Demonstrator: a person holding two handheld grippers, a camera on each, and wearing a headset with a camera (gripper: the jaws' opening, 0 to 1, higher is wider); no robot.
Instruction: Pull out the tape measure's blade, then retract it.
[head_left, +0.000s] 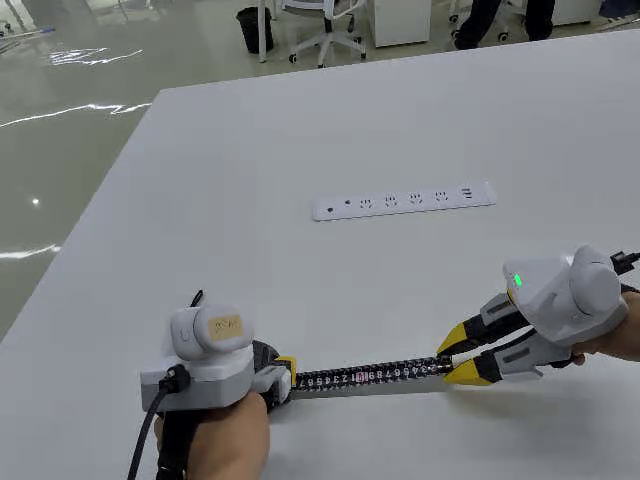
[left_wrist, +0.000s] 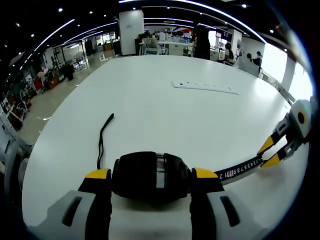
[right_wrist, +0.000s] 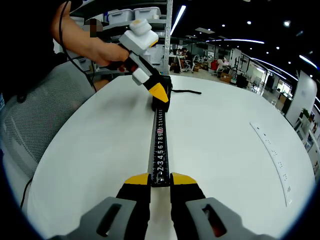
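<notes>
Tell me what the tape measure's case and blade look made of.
The case looks like black plastic or rubber: smooth, soft sheen, a pale band across the middle. The blade is likely thin coated metal: dark, pale printed numerals, lying straight; the look alone can't confirm it.

Numerals 2 to 9 in sequence along the tape blade (right_wrist: 160, 145)

Worktop (head_left: 300, 150): one. On it: one tape measure (left_wrist: 150, 184), one blade (head_left: 370, 377), one black strap (left_wrist: 102, 135), one white power strip (head_left: 403, 200) toward the far edge. Grippers: two, left gripper (left_wrist: 151, 173) and right gripper (right_wrist: 160, 179), each with two yellow-tipped fingers (right_wrist: 136, 180). Floor past the far edge: one black bin (head_left: 254, 28), one white office chair (head_left: 325, 30).
</notes>
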